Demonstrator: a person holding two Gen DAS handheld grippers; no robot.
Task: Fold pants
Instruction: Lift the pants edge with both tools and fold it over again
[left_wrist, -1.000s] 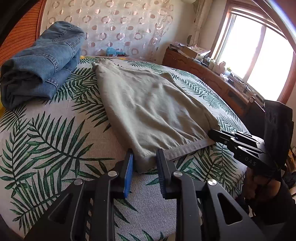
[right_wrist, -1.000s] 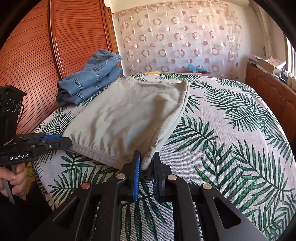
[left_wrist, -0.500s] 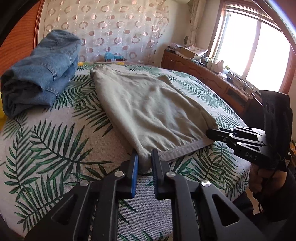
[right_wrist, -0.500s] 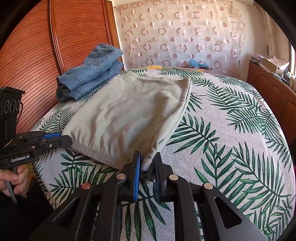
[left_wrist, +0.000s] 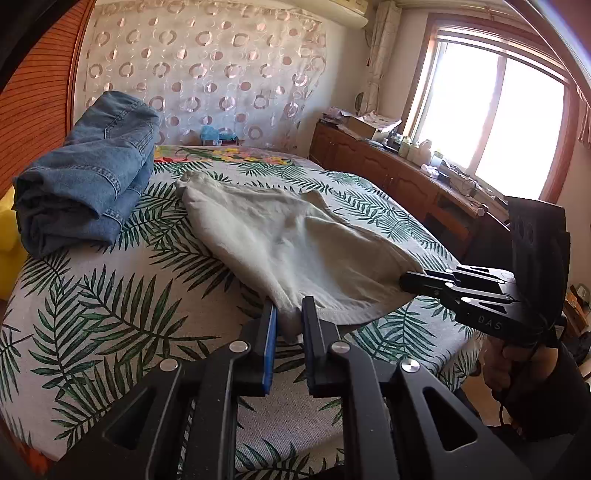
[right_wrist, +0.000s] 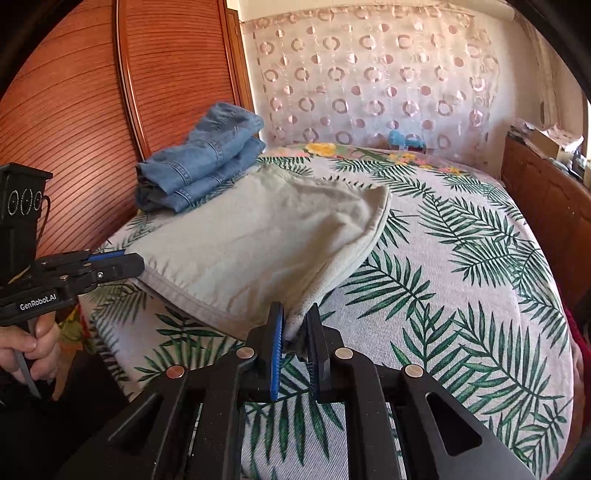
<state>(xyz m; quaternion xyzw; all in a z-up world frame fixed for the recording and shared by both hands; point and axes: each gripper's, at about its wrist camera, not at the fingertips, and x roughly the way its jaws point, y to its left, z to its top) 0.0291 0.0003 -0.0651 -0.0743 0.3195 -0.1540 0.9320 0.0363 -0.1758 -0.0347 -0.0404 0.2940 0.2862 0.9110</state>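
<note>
While the beige pants (left_wrist: 295, 240) lie across the leaf-print bed (left_wrist: 110, 295), left gripper (left_wrist: 288, 317) clamped on one near hem corner, right gripper (right_wrist: 295, 325) pinching the other, hem edge lifted between them, folded jeans (left_wrist: 85, 184) beside far-left edge, bare bedspread right.

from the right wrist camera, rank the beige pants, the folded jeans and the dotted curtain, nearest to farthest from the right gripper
1. Beige pants: corner pinched in the right gripper.
2. Folded jeans: beyond, upper left.
3. Dotted curtain: back wall.
</note>
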